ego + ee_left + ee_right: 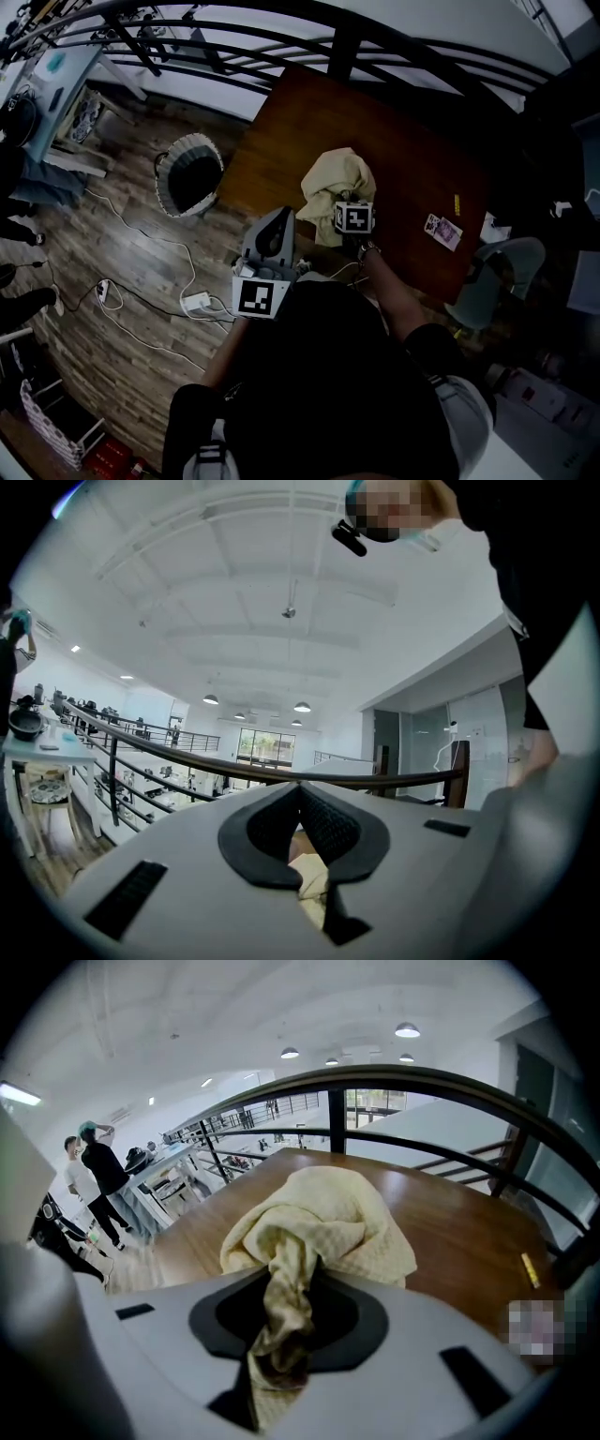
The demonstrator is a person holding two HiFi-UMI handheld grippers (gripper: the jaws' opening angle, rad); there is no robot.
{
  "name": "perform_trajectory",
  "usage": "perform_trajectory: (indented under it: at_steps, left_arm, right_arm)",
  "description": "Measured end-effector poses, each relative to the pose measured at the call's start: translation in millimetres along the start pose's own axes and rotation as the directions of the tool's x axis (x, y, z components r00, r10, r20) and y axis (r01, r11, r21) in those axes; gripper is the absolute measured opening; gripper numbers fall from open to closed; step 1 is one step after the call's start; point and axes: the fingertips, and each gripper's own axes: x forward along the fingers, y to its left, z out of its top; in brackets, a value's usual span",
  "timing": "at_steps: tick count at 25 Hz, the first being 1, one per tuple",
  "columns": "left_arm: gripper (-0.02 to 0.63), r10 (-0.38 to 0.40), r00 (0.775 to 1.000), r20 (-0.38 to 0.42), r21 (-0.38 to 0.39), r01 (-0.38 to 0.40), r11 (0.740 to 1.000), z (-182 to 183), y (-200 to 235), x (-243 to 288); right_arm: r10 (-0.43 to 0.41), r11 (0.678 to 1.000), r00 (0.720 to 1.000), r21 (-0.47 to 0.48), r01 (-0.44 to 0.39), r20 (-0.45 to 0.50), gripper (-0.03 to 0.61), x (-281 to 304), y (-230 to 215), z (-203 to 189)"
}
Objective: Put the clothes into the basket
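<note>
A pale yellow cloth [336, 178] lies bunched on the brown table [412, 159]. My right gripper [352, 217] is at its near edge, shut on a twisted fold of the cloth [323, 1218]; the fold runs down between the black pads of the right gripper [291, 1274]. My left gripper [272, 234] hovers at the table's left near corner, pointing level over the railing. Its jaws meet at the tip of the left gripper [300, 789] with nothing held. A white woven basket [169, 192] stands on the wooden floor left of the table.
A small card [442, 231] and a yellow strip [457, 203] lie on the table's right side. A grey chair [502, 272] stands at the right. Cables and a power strip [197, 302] cross the floor. A dark railing [281, 47] runs behind. Two people [94, 1171] stand far left.
</note>
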Motion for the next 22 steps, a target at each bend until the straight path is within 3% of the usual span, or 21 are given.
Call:
perform_trajectory:
  at_steps: [10, 15, 22]
  left_arm:
    - [0.012, 0.085, 0.996, 0.032, -0.015, -0.085, 0.996, 2.8, 31.4, -17.1]
    - [0.012, 0.140, 0.990, 0.020, -0.005, -0.140, 0.990, -6.7, 58.4, -41.4]
    - [0.012, 0.240, 0.968, 0.066, -0.009, -0.240, 0.971, 11.6, 102.7, -73.3]
  right_arm:
    - [0.114, 0.992, 0.981, -0.072, -0.104, 0.158, 0.104, -33.3, 56.7, 66.9]
    - [0.196, 0.977, 0.960, -0.118, -0.175, 0.202, 0.104, -44.6, 106.0, 95.0]
    - [0.312, 0.940, 0.924, -0.215, -0.265, 0.223, 0.104, -57.4, 186.6, 125.3]
